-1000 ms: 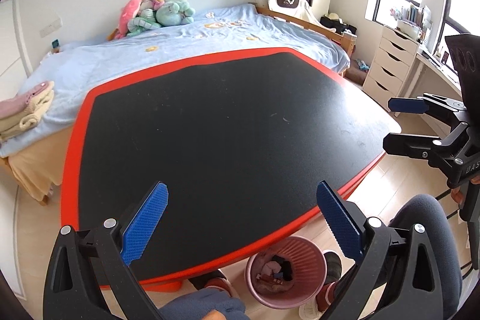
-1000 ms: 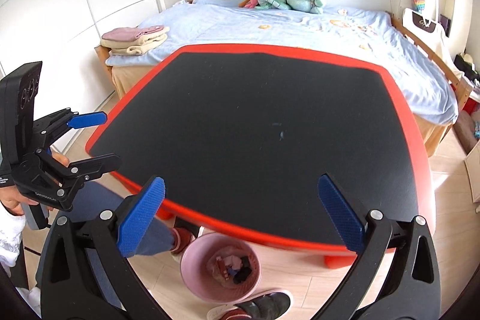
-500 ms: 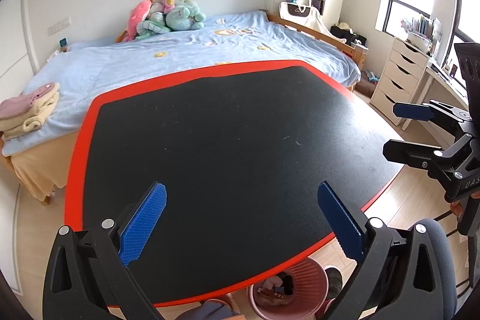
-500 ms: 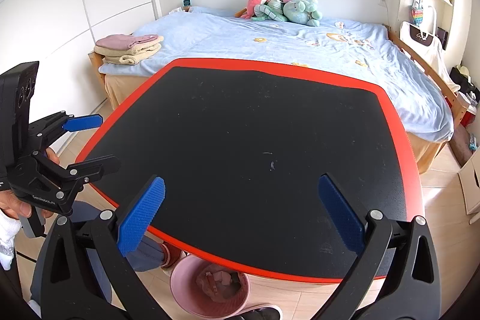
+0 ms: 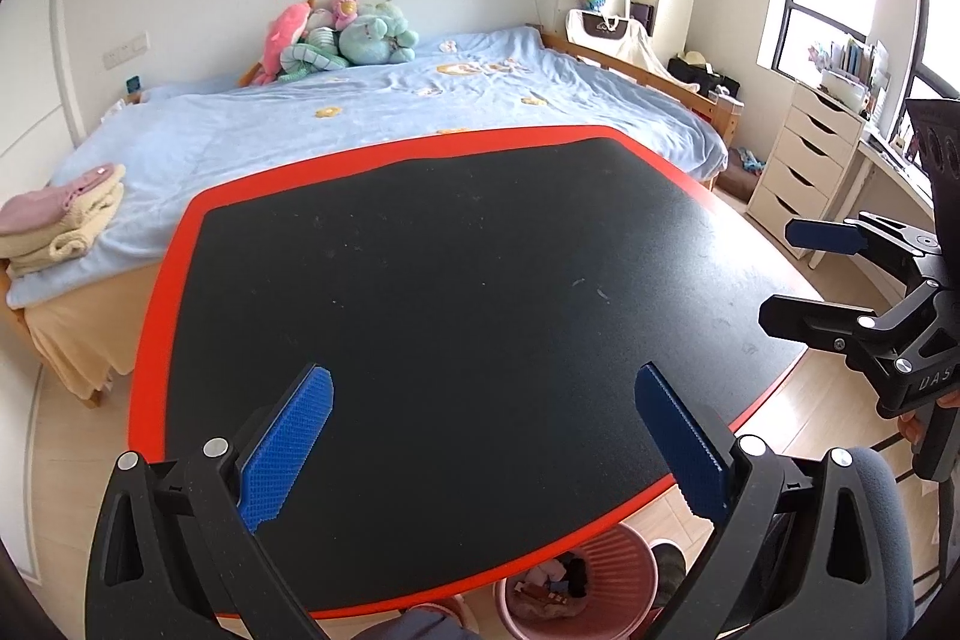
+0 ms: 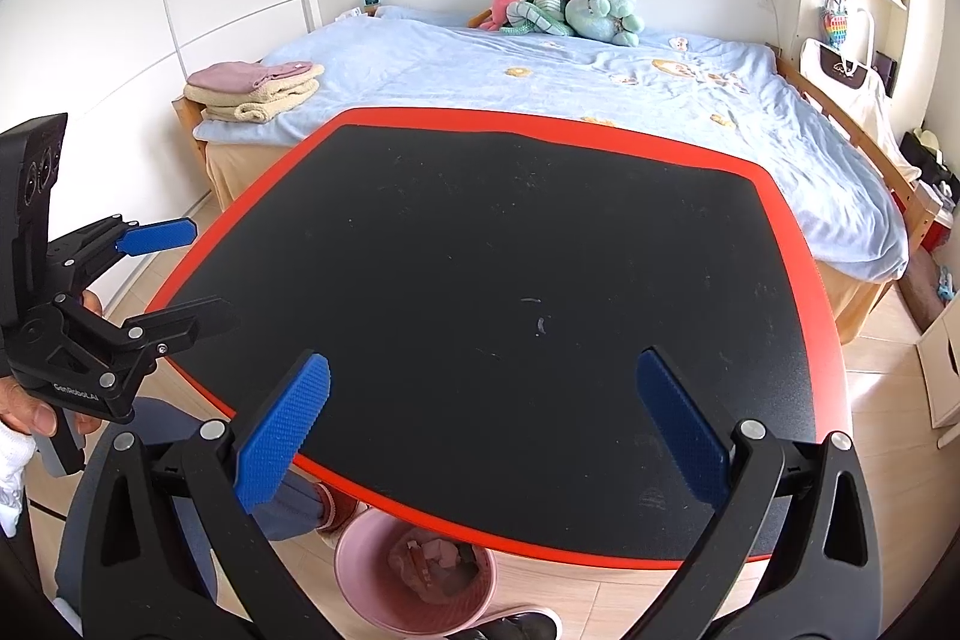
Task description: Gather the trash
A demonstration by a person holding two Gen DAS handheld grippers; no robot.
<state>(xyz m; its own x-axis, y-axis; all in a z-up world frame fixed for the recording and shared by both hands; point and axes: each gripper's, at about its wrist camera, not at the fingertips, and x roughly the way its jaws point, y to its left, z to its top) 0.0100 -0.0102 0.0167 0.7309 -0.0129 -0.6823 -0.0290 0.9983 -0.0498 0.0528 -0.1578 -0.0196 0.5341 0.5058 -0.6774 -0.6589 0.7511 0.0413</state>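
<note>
Black surface (image 6: 510, 280) shows nothing left to pick; the trash (image 6: 429, 559) sits in the pink bin (image 6: 366, 589) below its near edge. I hold both grippers (image 5: 480, 436) (image 6: 480, 424) above it, fingers wide, empty.

The pink bin (image 5: 585, 589) sits partly under the near edge of the black table (image 5: 468, 280), so the table rim hides its far side and the picture's lower edge cuts off its base; the scraps inside it (image 6: 429, 559) are too small and jumbled to name. The person appears only in parts: a hand (image 6: 36, 409) at the left edge, a knee (image 5: 864, 538) and a shoe (image 6: 522, 625) cut by the frame. Books and small items on the windowsill (image 5: 852, 61) blur together.
</note>
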